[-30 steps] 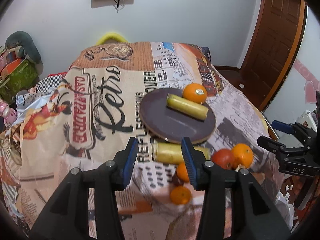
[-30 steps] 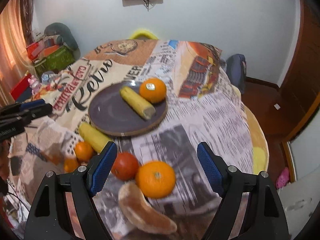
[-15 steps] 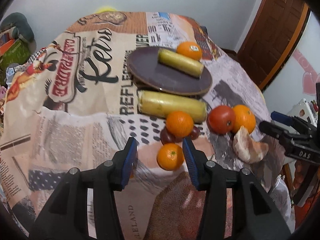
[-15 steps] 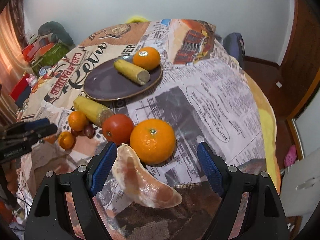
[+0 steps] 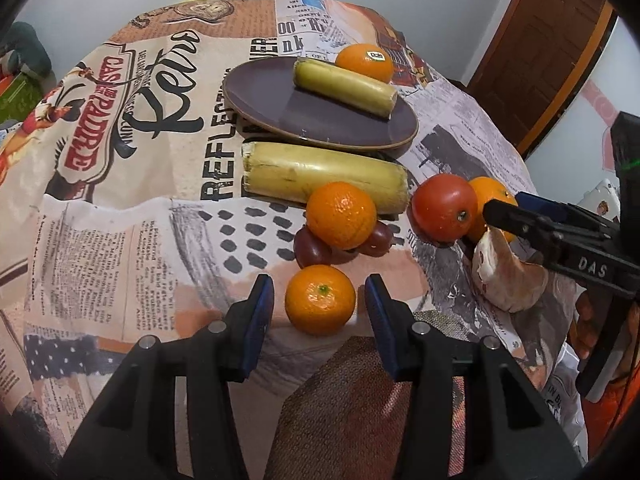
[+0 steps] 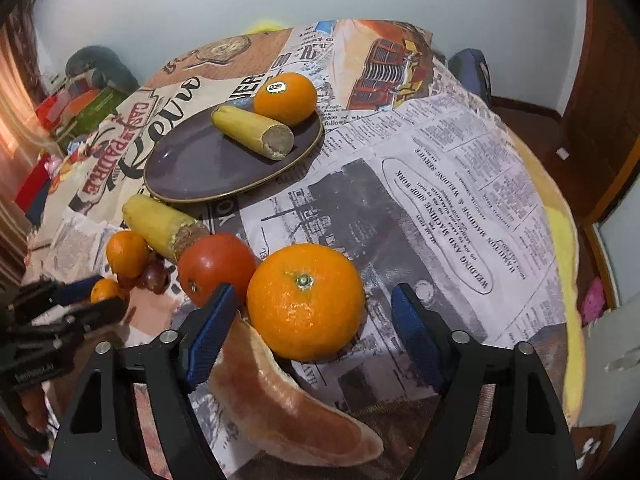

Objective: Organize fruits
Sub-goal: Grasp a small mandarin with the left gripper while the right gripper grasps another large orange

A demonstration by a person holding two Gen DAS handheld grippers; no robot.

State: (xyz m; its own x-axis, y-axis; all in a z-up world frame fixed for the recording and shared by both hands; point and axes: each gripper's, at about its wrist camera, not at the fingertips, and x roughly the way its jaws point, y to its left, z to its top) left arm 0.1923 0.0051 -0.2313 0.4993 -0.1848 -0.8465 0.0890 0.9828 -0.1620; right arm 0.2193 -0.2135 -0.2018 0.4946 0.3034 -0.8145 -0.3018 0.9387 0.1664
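A purple plate (image 5: 280, 112) (image 6: 192, 168) holds a yellow peeled stick (image 5: 344, 86) and a stickered orange (image 5: 364, 62). In front lie a longer yellow stick (image 5: 320, 176), an orange (image 5: 340, 216) on dark grapes (image 5: 312, 248), a tomato (image 5: 440, 206) and a small mandarin (image 5: 320, 298). My left gripper (image 5: 320, 312) is open, its jaws on either side of the mandarin. My right gripper (image 6: 308, 332) is open around a big orange (image 6: 306, 300), with a grapefruit wedge (image 6: 292, 412) beside its left finger.
The table wears a printed newspaper-pattern cloth (image 6: 440, 184) that drops off at the near and right edges. A wooden door (image 5: 540, 52) stands at the right. Bags and boxes (image 6: 80, 96) sit on the floor at the left.
Both grippers have come down and closer to the near fruits. The left now brackets the small mandarin; the right now brackets the big orange. Both stay open.
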